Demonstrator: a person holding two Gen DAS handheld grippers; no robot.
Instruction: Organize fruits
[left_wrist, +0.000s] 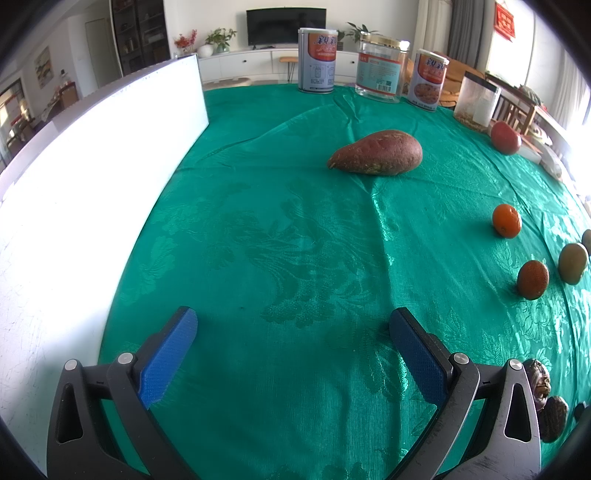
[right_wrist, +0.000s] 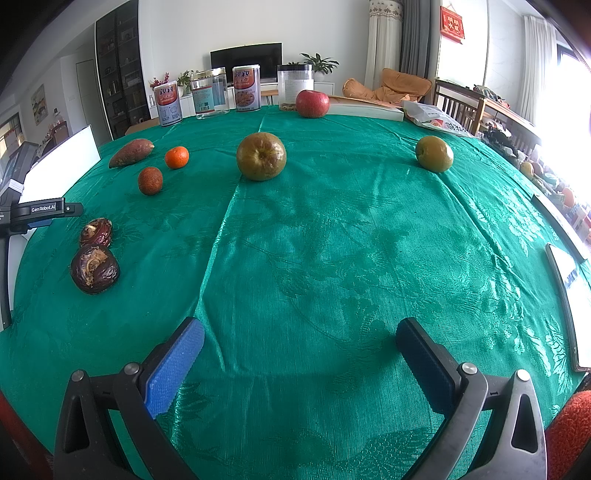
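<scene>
1. Left tongs (left_wrist: 293, 323): jaws wide apart, nothing between the blue pads, no contact w/ any item; they hover over bare green cloth of the tabletop (left_wrist: 295, 240).

2. Right tongs (right_wrist: 300, 332): jaws wide apart, nothing held, nothing touched; over bare cloth near the tabletop's near edge.

3. Hidden / hard to make out:
- Left wrist view: two dark wrinkled fruits (left_wrist: 543, 380) partly behind the right-hand finger of the left tongs. A further fruit at the frame's right edge is cut off; type cannot be told.
- White board (left_wrist: 92, 177) along the tabletop's left edge is overexposed; no surface detail.
- Right wrist view: items past the tabletop's right edge are washed out by window glare.
- Can labels too small to read.

4. Fruit positions:
- Sweet potato (left_wrist: 376, 152): ahead of left tongs, toward the far edge, well apart.
- Tangerine (left_wrist: 506, 220), lychee-like red fruit (left_wrist: 532, 280), greenish fruit (left_wrist: 572, 263): ahead-right of left tongs, apart from each other.
- Red apple (right_wrist: 312, 103): at the far edge, beside a clear container (right_wrist: 295, 86).
- Brown-green apple (right_wrist: 261, 156): straight ahead of right tongs, mid-tabletop, well apart.
- Green-yellow fruit (right_wrist: 434, 153): ahead-right, toward the far right edge.
- Cans and jar (right_wrist: 210, 94): in a row at the far edge.
</scene>
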